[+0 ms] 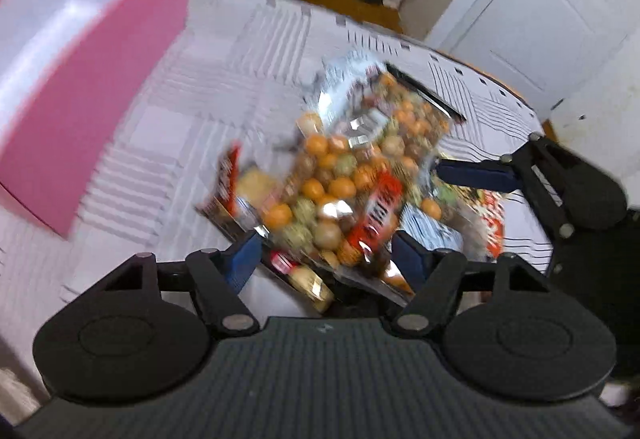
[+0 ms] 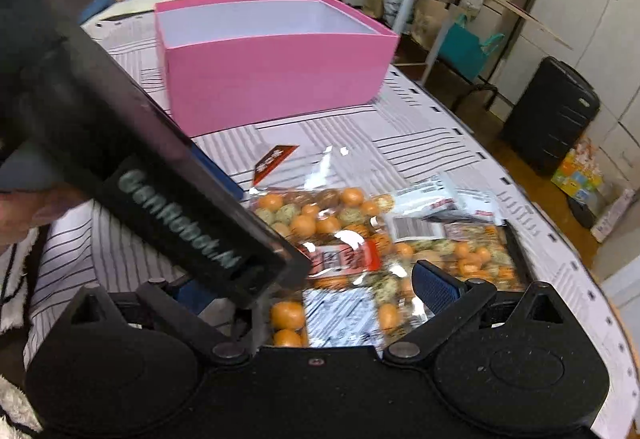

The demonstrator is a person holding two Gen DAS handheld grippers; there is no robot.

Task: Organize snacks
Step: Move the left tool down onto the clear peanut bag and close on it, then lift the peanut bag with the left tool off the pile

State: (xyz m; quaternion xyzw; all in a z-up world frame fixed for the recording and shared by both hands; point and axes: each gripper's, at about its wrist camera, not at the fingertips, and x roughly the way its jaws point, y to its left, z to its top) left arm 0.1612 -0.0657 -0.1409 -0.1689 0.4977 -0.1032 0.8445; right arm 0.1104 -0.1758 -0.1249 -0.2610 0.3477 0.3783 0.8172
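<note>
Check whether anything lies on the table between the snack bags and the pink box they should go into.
Nothing visible does. In the right wrist view, only bare striped tablecloth separates the snack bags from the pink box, whose top is open.

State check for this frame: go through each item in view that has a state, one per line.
pink box: open, upright, nothing visible inside.
snack bags: sealed, lying in a loose pile on the striped cloth, outside the box.
left gripper: jaws open, straddling the pile.
right gripper: jaws apart over the bags, one finger hidden.
</note>
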